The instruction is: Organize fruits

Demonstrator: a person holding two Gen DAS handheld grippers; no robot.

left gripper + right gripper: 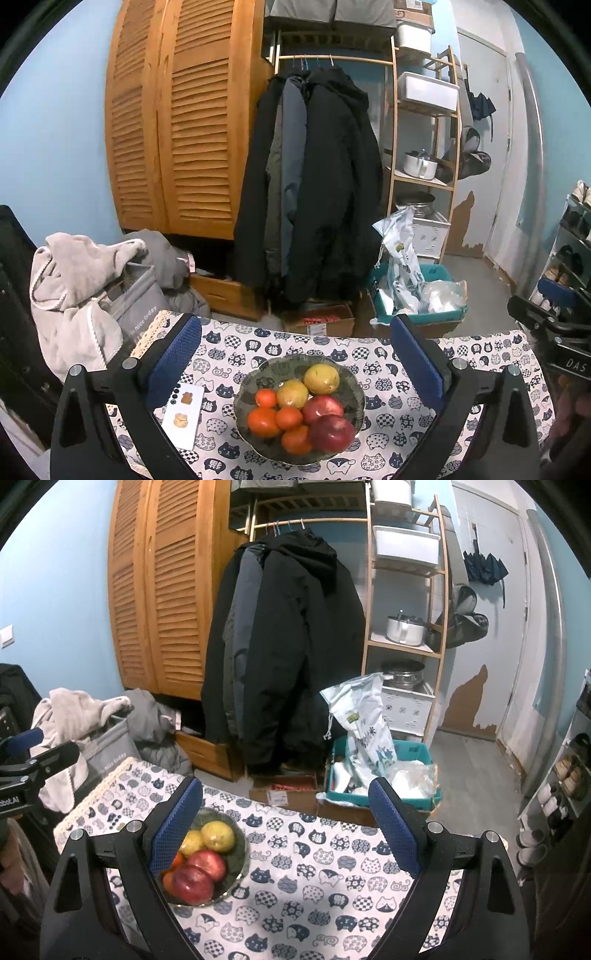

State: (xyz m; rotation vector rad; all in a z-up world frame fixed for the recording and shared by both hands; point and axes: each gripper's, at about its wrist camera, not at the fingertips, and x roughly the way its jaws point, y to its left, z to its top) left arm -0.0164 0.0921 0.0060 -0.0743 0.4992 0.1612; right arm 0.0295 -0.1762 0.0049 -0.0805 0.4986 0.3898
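Note:
A dark glass bowl (354, 380) sits on the cat-print tablecloth (399, 417), holding two yellow-green pears (322, 378), two red apples (330, 432) and several oranges (263, 421). My left gripper (295, 328) is open above and behind the bowl, with nothing between its blue pads (177, 362). In the right wrist view the same bowl (240, 849) lies at the left, partly hidden by the left finger (173, 830). My right gripper (286, 790) is open and empty over bare cloth to the right of the bowl.
A white phone (184, 413) lies left of the bowl. Beyond the table's far edge stand a cardboard box (321, 321), a teal crate (439, 273) with bags, hanging coats (314, 177) and a laundry basket with clothes (92, 288). A shoe rack (565, 775) stands at right.

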